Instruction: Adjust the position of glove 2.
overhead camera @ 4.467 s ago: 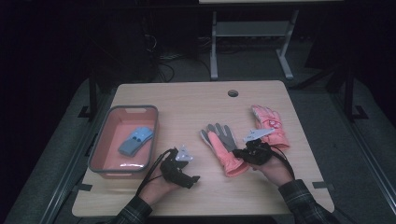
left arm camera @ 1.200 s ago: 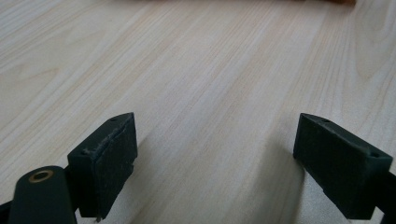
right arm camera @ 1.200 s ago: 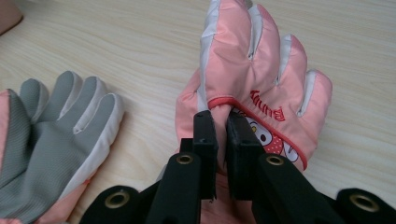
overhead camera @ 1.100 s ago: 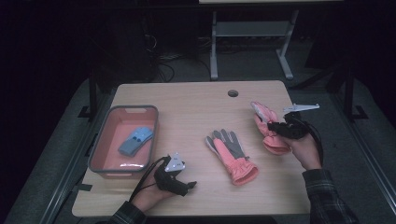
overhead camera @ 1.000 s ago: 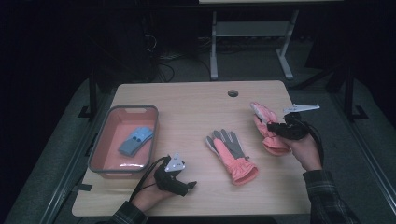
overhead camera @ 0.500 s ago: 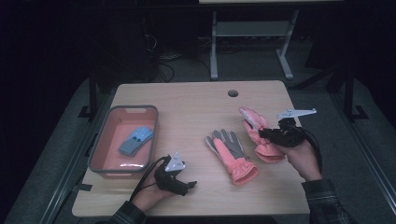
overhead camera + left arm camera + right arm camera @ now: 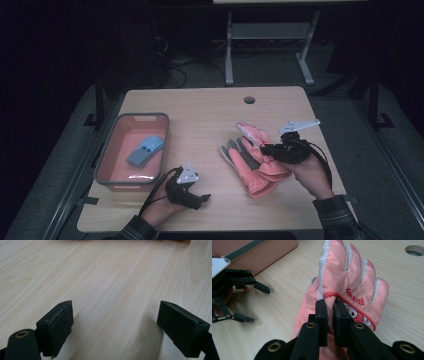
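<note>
Light wood table (image 7: 200, 107) with cable hole (image 7: 249, 99), grey carpet floor (image 7: 372, 150), dark room, white metal stand (image 7: 267, 37) behind

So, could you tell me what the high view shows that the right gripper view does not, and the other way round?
High view alone: the blue item lying inside the tray, and the second glove palm-up under the carried one. Right gripper view alone: the glove's red lettering and cartoon print, and the right gripper with its jaws pinching a fold of fabric. Both share the pink glove, the tray's wall, the round table hole, the open left gripper and the wooden table.
</note>
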Action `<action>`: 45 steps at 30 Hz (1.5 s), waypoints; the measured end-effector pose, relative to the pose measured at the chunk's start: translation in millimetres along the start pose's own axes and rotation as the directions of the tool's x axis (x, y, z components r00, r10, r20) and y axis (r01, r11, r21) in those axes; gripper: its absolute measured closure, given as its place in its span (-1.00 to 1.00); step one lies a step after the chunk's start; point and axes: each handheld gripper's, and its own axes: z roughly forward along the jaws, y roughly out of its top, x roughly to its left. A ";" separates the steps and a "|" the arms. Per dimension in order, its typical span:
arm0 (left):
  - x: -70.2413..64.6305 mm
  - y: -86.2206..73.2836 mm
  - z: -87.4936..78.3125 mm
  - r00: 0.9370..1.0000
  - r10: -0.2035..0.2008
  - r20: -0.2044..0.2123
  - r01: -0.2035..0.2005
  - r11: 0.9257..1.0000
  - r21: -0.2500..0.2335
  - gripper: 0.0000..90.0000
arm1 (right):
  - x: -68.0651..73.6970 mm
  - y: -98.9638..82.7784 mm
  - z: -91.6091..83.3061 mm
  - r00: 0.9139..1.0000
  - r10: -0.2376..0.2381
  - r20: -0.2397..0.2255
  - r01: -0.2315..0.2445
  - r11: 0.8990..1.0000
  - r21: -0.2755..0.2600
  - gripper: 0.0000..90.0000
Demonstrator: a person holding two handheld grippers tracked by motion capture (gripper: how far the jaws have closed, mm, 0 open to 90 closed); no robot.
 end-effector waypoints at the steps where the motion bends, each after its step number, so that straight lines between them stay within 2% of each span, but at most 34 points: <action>1: 0.0 0.0 0.0 1.000 0.000 0.000 0.000 1.000 0.000 -0.72 | 0.0 0.0 0.0 1.000 0.000 0.000 0.000 1.000 0.000 0.85; 5: 0.0 0.0 0.0 1.000 0.000 0.000 0.000 1.000 0.000 -0.72 | 7.3 2.1 9.3 1.000 -0.012 -0.023 0.013 1.000 0.017 0.84; 9: 0.0 -0.1 0.1 1.000 0.001 -0.001 -0.001 1.000 -0.001 -0.72 | 12.3 0.9 26.8 0.999 -0.024 -0.027 0.026 0.998 0.063 0.83; 15: 0.0 0.0 0.0 1.000 0.001 -0.001 -0.001 1.000 0.000 -0.72 | 14.6 -0.8 36.8 0.999 -0.021 -0.038 0.024 0.996 0.082 0.79; 16: 0.0 0.0 0.1 1.000 0.000 0.000 0.000 1.000 -0.001 -0.72 | 13.8 -1.0 37.8 0.999 -0.018 -0.040 0.021 0.997 0.078 0.73; 17: 0.0 0.0 0.0 1.000 0.001 -0.001 -0.001 1.000 0.000 -0.72 | 13.8 -1.0 37.8 0.999 -0.018 -0.040 0.021 0.997 0.078 0.73; 20: 0.0 0.0 0.0 1.000 0.001 -0.001 -0.001 1.000 0.000 -0.72 | 13.2 -0.7 36.6 0.999 -0.012 -0.050 0.016 0.997 0.071 0.56; 24: 0.1 0.0 -0.2 1.000 0.001 0.001 -0.001 1.000 0.002 -0.72 | 13.8 0.5 31.2 0.998 -0.029 -0.054 0.031 0.998 0.048 0.19; 27: 0.0 0.1 -0.3 1.000 -0.001 -0.001 0.001 1.000 0.003 -0.72 | 12.3 1.0 26.9 0.998 -0.042 -0.050 0.044 0.999 0.026 0.14; 28: -0.1 0.1 -0.3 1.000 -0.001 -0.002 0.001 1.000 0.004 -0.72 | 11.7 1.5 23.0 0.998 -0.029 -0.056 0.030 0.999 0.016 0.13; 32: -0.1 0.2 -0.4 1.000 -0.002 -0.003 0.002 1.000 0.005 -0.72 | 6.9 1.4 15.3 0.998 -0.025 -0.063 0.025 1.000 -0.003 0.10; 35: -0.2 0.5 -0.4 1.000 -0.003 -0.003 0.003 1.000 0.007 -0.72 | 2.0 1.4 8.7 0.998 -0.022 -0.059 0.021 0.999 -0.024 0.16; 37: -0.3 3.0 -0.5 1.000 -0.009 -0.010 0.009 1.000 0.024 -0.71 | -6.5 -0.7 0.6 0.998 -0.021 -0.058 0.018 0.999 -0.046 0.34; 38: -0.3 3.0 -0.5 1.000 -0.009 -0.010 0.009 1.000 0.024 -0.69 | -6.5 -0.7 0.6 0.998 -0.021 -0.058 0.018 0.999 -0.046 0.34; 39: -0.4 5.6 0.4 0.999 -0.020 -0.025 0.021 0.999 0.035 -0.68 | -13.4 -3.4 -4.1 0.998 -0.018 -0.055 0.015 0.999 -0.050 0.52; 40: -0.4 5.6 0.4 0.999 -0.020 -0.025 0.021 0.999 0.035 -0.63 | -17.5 -4.8 -5.4 0.999 -0.012 -0.047 0.009 0.999 -0.046 0.59; 41: 0.1 7.2 0.2 1.000 -0.017 -0.025 0.018 0.999 0.037 -0.63 | -17.5 -4.8 -5.4 0.999 -0.012 -0.047 0.009 0.999 -0.046 0.59; 43: 0.7 10.8 0.8 0.999 -0.027 -0.026 0.028 0.999 0.036 -0.42 | -25.7 -8.5 -7.3 0.999 0.006 -0.035 -0.007 0.999 -0.041 0.75; 45: 1.6 17.2 1.0 0.999 -0.043 -0.020 0.044 0.999 0.033 -0.08 | -39.2 -16.8 -7.5 1.000 0.022 -0.011 -0.022 0.999 -0.027 0.90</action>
